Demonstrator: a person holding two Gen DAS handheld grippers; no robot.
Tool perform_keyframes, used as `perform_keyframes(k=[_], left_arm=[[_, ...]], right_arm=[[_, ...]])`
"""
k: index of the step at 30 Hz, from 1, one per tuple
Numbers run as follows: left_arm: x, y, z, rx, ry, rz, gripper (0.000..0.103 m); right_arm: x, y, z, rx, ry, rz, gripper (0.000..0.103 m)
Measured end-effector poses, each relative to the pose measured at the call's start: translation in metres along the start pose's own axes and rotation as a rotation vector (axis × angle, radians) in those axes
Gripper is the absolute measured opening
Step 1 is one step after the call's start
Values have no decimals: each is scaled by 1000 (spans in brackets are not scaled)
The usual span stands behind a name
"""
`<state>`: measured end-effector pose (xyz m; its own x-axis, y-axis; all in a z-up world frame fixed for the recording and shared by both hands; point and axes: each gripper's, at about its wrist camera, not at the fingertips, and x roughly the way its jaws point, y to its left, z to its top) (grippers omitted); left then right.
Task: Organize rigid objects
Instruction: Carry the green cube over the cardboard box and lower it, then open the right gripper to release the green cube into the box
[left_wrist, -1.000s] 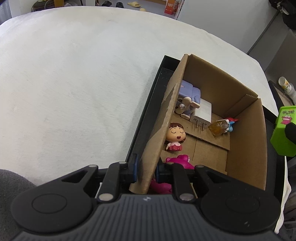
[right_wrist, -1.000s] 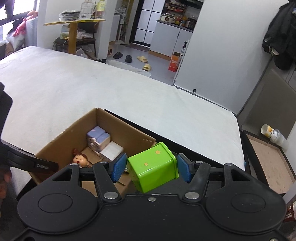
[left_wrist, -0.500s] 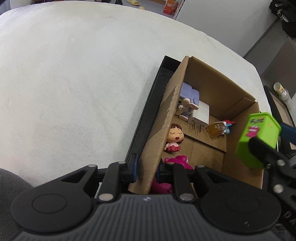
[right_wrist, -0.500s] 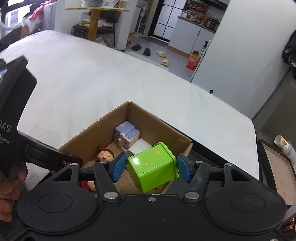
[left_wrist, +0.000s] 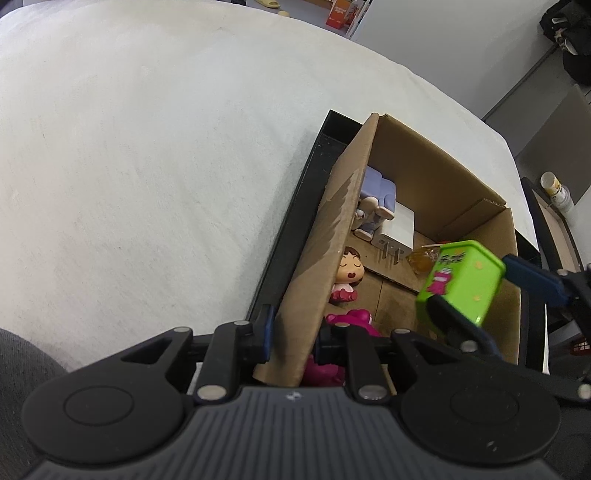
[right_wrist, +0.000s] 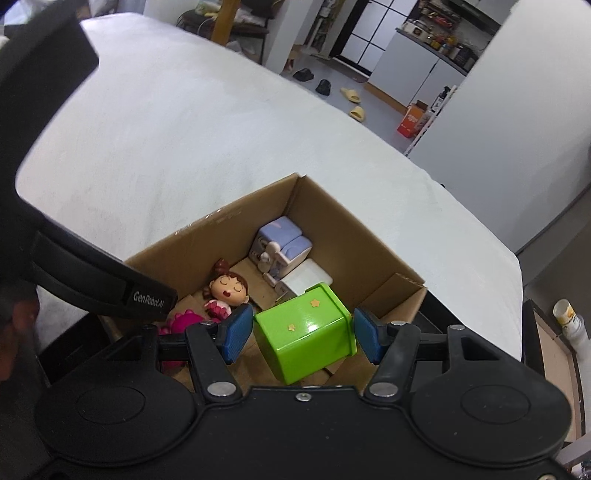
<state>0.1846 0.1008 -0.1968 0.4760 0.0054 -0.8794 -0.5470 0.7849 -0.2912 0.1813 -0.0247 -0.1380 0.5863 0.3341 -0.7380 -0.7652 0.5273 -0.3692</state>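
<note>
A: What has changed for your right tool (right_wrist: 303, 335) in the last second?

B: You have carried the green tin (right_wrist: 304, 334) from beside the box (left_wrist: 402, 155) to over its open top, and a little lower. In the left view the tin (left_wrist: 460, 280) now hangs above the near right part of the box floor. The blue pads (right_wrist: 238, 334) are closed on its two sides, so it is gripped, not released.

A: And your left tool (left_wrist: 293, 341)?

B: It has hardly moved. It is closed on the near cardboard wall and keeps the box steady on the black tray (left_wrist: 295, 221).

A: What does this mean for the task?

B: I judge you are at the placing step. The doll (right_wrist: 226, 291), the pink toy (left_wrist: 351, 318), the white charger (left_wrist: 400, 229) and the lilac toy (right_wrist: 284, 240) already lie inside; free floor remains under the tin.

A: How do the things look?

B: The tin is glossy with rounded corners and small gold stars, so it may slip. The box is matt corrugated board, its near wall scuffed pale. The toys are smooth hard plastic. The white surface under the tray looks soft and grainy; I cannot tell whether it is a bed or a tabletop.
</note>
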Motion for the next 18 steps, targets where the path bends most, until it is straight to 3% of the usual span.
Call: perform_keyframes(k=[9,18], left_arm=[[0,0,-1,-1,0,-3,20],[1,-2,-1,2,3,2,20]], right_arm=[[16,10,-3,-51,45,-19,60],[5,3,-6,-21,31,-20,60]])
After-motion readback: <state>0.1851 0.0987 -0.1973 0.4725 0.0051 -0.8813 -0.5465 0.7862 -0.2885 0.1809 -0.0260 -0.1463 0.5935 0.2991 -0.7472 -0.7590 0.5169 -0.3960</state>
